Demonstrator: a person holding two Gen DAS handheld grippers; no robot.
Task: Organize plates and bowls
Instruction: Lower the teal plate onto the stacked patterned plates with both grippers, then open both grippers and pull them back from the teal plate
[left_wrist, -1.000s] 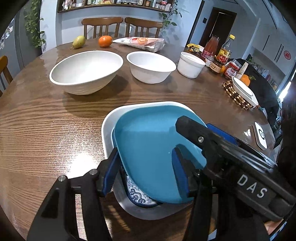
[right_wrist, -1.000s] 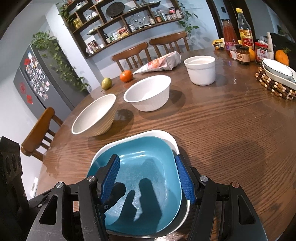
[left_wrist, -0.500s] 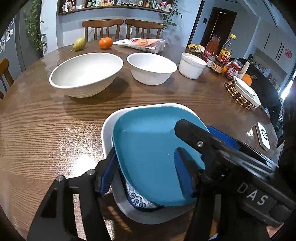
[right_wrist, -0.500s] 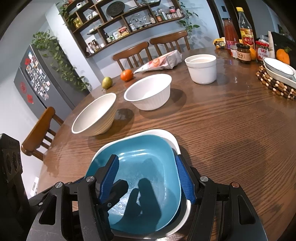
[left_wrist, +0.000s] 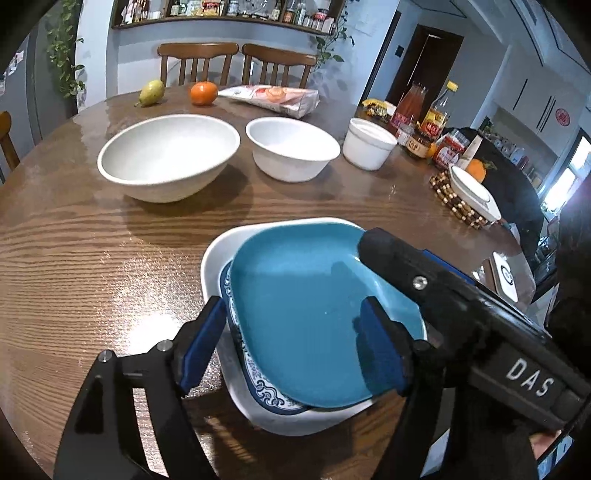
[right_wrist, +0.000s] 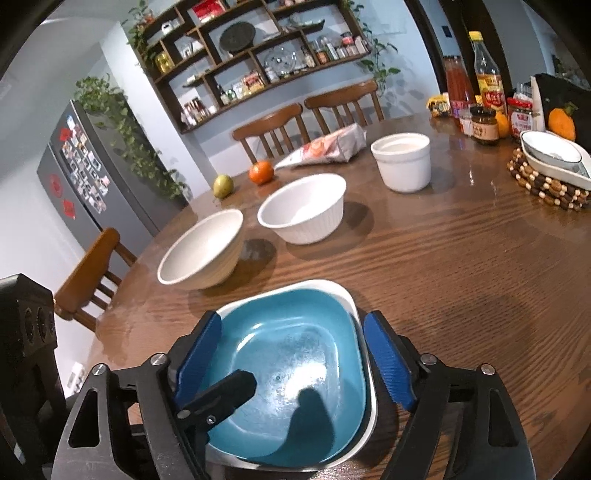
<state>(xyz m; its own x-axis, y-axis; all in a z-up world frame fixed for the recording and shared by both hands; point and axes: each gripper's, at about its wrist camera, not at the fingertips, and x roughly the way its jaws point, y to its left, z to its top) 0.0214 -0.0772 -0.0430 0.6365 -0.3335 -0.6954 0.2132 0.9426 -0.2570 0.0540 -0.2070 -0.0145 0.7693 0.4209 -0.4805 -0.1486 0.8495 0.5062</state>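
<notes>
Jaws of both grippers widened, blue plate (left_wrist: 306, 317) released

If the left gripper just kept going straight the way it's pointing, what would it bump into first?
Most likely the blue plate: it lies between the open fingers of the left gripper, which have just been opening, atop a patterned plate in a white dish. Depth is hard to judge.

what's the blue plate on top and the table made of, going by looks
Blue plate: looks like glazed ceramic, though melamine can't be ruled out; its smooth surface shows glossy highlights. Table: wood or wood veneer with a shiny, varnished-looking finish; the grain lines run across it and it reflects the light.
</notes>
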